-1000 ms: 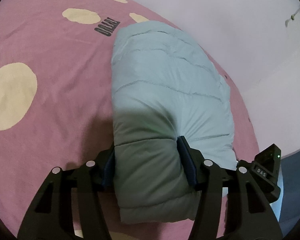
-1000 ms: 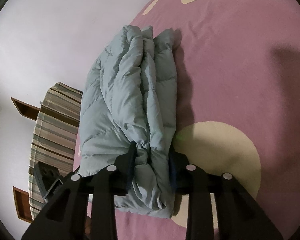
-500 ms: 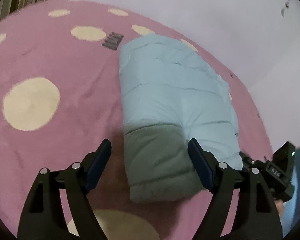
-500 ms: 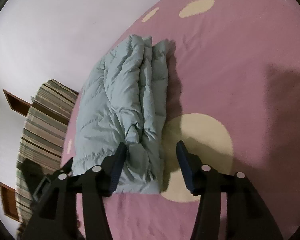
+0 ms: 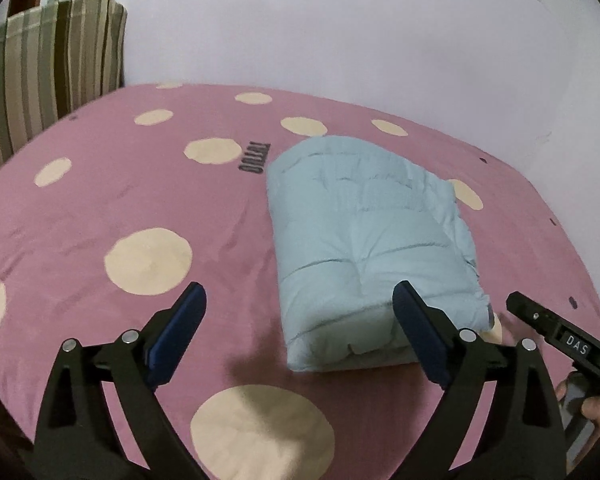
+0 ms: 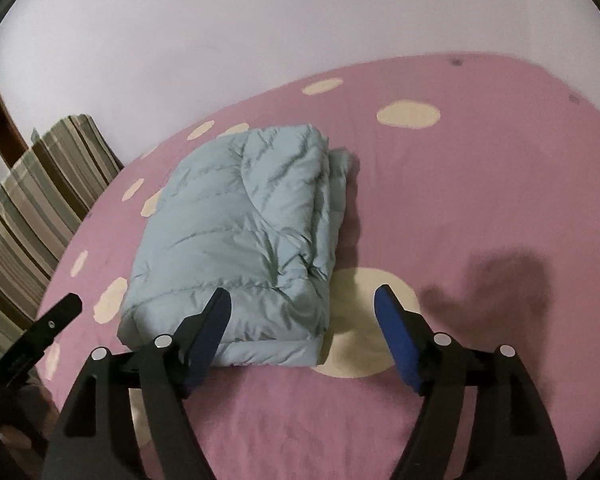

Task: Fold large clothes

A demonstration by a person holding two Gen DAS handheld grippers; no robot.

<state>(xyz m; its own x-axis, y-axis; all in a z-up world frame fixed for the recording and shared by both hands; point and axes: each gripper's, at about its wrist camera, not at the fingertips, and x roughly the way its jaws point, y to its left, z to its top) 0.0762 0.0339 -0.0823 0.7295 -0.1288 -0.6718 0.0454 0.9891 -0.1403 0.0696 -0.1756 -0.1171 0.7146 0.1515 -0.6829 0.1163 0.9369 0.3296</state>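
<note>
A pale blue padded jacket (image 5: 364, 240) (image 6: 236, 248) lies folded into a thick bundle on the pink bed cover. My left gripper (image 5: 300, 308) hangs above and in front of the bundle's near end. Its jaws are opening wide and touch nothing, though the bundle's near end shows between them. My right gripper (image 6: 302, 312) hovers over the bundle's near right corner, its jaws opening too, pads clear of the fabric. The right gripper's body (image 5: 556, 336) shows at the right edge of the left wrist view, and the left gripper's body (image 6: 36, 336) at the left edge of the right wrist view.
The pink bed cover (image 5: 100, 208) (image 6: 460, 200) has cream dots and a dark printed word (image 5: 254, 160). A striped pillow (image 5: 48, 64) (image 6: 36, 200) leans at the bed's head by the white wall. A person's fingers (image 5: 592, 404) hold the right gripper's handle.
Both grippers let go of the folded jacket, opened wide, and rose and drew back from it. The bundle stays on the bed.
</note>
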